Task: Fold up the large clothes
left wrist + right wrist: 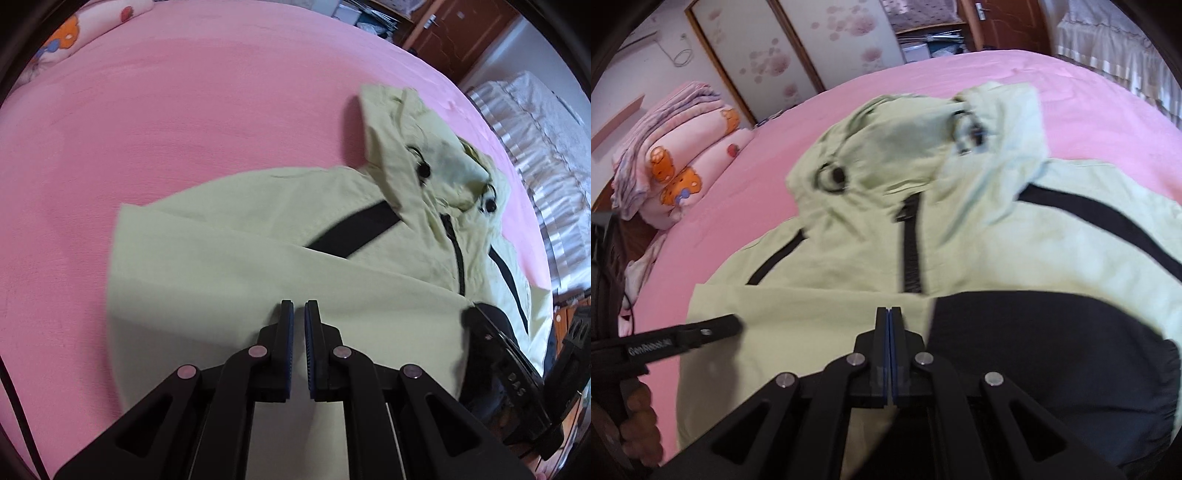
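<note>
Two pieces of lettering can be read. In the right wrist view, white letters on the black body of the left gripper [737, 323], which reaches in from the left edge over the pale green jacket [849, 251], spell "GenRobot.AI", running along its arm near the hand [639, 424] that holds it. In the left wrist view, the black body of the right gripper [476, 314], lying over the jacket's lower right part, carries pale letters that read "DAS", turned sideways; whether more letters follow cannot be told, since the part is dark and partly hidden. Nothing on the jacket itself or on the bedding is legible.
</note>
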